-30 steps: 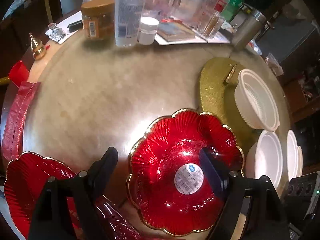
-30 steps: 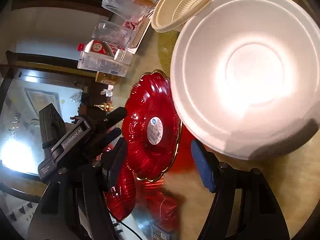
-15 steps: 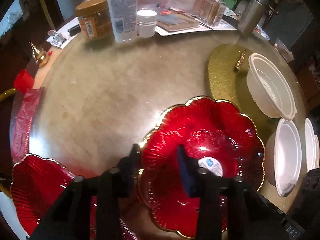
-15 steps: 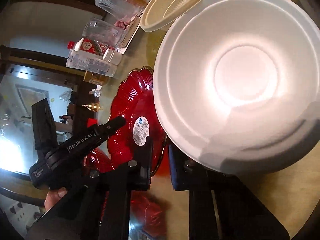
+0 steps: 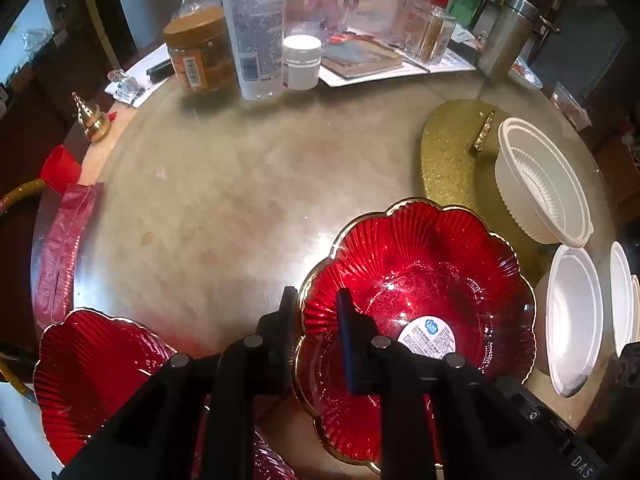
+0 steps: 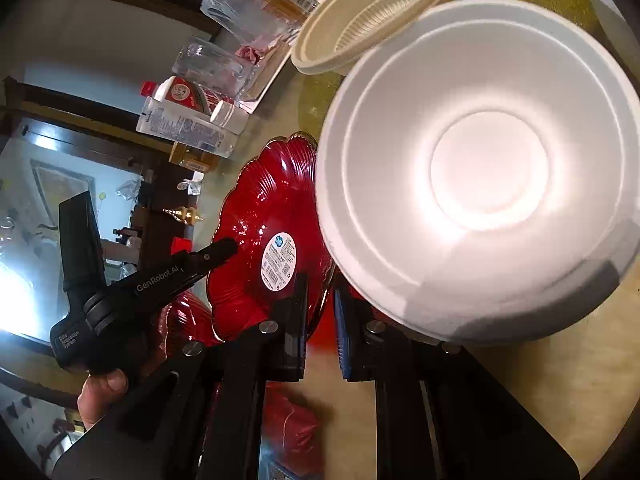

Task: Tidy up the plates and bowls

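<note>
A red scalloped plate (image 5: 420,272) with a gold rim and a white label lies on the round table (image 5: 240,200). My left gripper (image 5: 318,316) straddles its left rim, jaws closing, one finger outside and the blue pad inside, pressing the rim. In the right wrist view the same plate (image 6: 260,208) shows behind my right gripper (image 6: 322,304), whose jaws are closing on the opposite gold rim. A white foam bowl (image 6: 480,184) sits just right of that gripper and covers part of its right finger. A second red plate (image 5: 92,368) lies lower left.
A ribbed white plastic bowl (image 5: 544,184) rests on a gold mat (image 5: 452,152). More foam bowls (image 5: 620,292) stand at the right edge. Bottles (image 5: 256,28), a jar (image 5: 200,52) and a steel flask (image 5: 508,36) crowd the back. Red wrapping (image 5: 60,240) lies along the left edge.
Both grippers went from wide open to closed around the red plate's rim, left on one side, right on the opposite. Neither hand travelled; both tilted slightly.
</note>
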A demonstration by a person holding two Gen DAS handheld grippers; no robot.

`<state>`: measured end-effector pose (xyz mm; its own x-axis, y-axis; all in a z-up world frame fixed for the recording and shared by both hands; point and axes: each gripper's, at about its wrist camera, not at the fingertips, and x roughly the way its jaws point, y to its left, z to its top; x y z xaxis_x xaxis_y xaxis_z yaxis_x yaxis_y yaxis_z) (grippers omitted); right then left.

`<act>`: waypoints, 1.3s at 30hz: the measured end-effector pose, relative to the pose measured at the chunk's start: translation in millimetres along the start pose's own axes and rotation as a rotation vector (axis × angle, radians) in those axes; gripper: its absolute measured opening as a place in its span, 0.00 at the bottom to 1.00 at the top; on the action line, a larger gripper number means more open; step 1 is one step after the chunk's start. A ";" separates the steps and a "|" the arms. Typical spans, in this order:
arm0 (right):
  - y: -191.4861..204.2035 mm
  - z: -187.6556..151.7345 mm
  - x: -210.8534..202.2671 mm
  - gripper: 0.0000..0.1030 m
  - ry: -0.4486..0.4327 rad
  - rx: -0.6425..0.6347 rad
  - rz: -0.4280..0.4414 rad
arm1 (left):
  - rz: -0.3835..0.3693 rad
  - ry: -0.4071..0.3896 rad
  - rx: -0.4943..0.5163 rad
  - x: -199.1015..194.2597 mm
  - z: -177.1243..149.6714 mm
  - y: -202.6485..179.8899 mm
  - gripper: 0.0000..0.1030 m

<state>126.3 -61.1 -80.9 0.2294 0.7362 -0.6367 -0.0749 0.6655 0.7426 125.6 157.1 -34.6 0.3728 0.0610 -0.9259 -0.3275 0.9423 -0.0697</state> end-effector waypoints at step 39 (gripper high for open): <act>90.4 -36.4 -14.5 0.09 -0.051 -0.263 0.019 | -0.018 -0.232 -0.105 -100.8 -47.1 74.8 0.10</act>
<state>80.9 -7.2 -12.1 0.2735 0.7464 -0.6066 -0.3277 0.6653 0.6708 22.6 205.9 36.0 0.5647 0.1301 -0.8149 -0.4027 0.9054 -0.1345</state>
